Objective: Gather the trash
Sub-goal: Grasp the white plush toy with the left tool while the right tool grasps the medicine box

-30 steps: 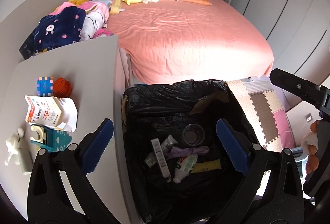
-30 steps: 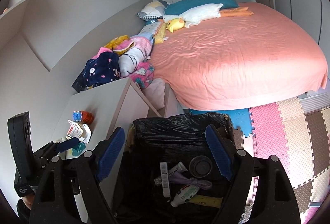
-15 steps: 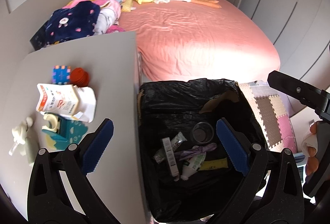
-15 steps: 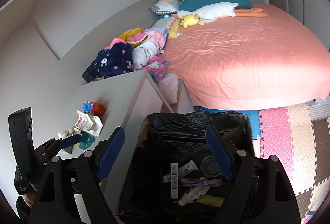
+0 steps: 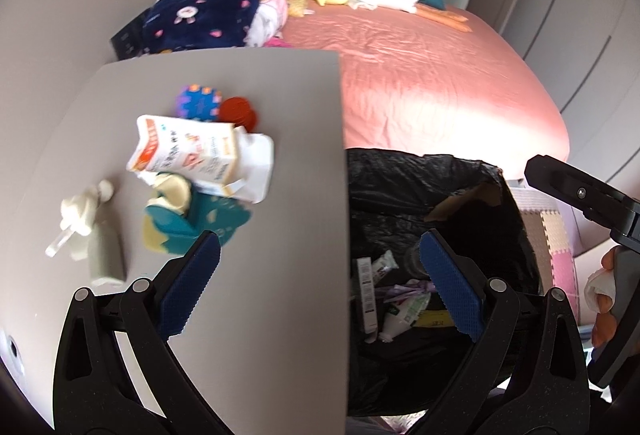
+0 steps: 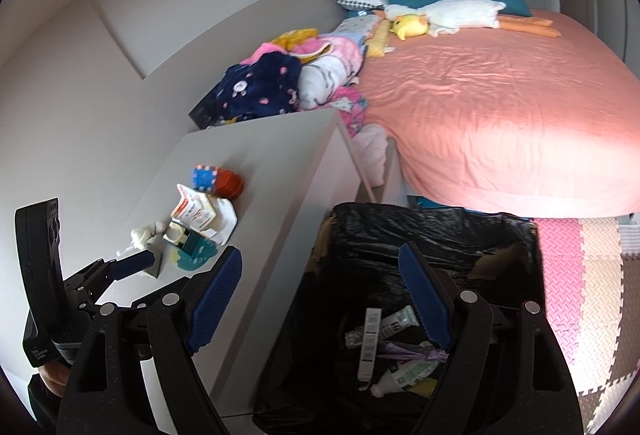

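Trash bin (image 5: 400, 195): black-lined, under right finger of left gripper (image 5: 320, 291); tubes and wrappers inside
Torn carton (image 5: 188, 155): on grey tabletop (image 5: 260, 95), ahead-left of left gripper (beside teal toy (image 5: 180, 223))
Left gripper: wide open, empty
Right gripper (image 6: 320, 299): wide open, empty; bin beneath right finger

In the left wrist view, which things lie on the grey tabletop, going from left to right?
Spray bottle → teal tape dispenser → torn white carton → red round toy.
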Demonstrator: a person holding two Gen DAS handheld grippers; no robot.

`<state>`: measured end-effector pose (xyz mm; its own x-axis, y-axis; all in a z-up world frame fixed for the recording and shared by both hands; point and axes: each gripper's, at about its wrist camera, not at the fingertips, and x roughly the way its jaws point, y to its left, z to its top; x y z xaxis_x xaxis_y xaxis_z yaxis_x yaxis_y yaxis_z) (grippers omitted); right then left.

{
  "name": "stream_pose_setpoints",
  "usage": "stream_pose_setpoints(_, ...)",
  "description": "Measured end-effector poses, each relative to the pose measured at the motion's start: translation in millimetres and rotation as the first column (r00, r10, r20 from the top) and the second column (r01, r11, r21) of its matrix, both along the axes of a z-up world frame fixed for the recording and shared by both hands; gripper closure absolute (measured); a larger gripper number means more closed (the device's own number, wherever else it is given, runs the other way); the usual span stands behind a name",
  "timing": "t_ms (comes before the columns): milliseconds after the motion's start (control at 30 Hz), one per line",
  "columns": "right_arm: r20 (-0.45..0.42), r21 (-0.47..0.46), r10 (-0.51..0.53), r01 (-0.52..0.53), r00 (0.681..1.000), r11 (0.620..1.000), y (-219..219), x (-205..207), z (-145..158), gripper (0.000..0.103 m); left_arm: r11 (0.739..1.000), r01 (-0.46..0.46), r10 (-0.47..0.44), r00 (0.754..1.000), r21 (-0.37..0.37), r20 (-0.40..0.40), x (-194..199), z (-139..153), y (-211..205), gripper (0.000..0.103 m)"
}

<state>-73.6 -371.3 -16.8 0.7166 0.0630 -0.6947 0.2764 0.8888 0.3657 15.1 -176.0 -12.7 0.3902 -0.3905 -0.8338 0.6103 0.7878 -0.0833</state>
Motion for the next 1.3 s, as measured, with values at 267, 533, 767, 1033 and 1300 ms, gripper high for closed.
stream_pose_setpoints(267, -0.014, 0.002, 0.091, -0.091, 0.996, 0.996, 27, 28, -5, 0.022, 0.996, -0.089, 0.089, 0.996, 0.003, -0.004, 9, -1, 35, 0.006)
stream_pose_setpoints(533, -0.013, -0.009, 0.173, -0.173, 0.985, 0.985, 52, 54, -6, 0.022, 0.986, -0.166, 0.166, 0.986, 0.002, -0.001, 24, 2, 68, 0.006)
stream_pose_setpoints(767, -0.026, -0.027, 0.240, -0.241, 0.970, 0.970, 75, 80, -8, 0.022, 0.975, -0.221, 0.221, 0.975, 0.013, 0.015, 39, 4, 90, 0.006)
stream_pose_setpoints(1033, -0.046, -0.017, 0.313, -0.314, 0.949, 0.949, 92, 106, -15, 0.038, 0.961, -0.277, 0.277, 0.961, 0.012, 0.019, 57, 2, 110, 0.006)
stream_pose_setpoints(1300, -0.053, -0.015, 0.379, -0.380, 0.924, 0.925, 108, 131, -21, 0.050, 0.951, -0.304, 0.301, 0.952, 0.059, 0.052, 75, -1, 121, 0.020)
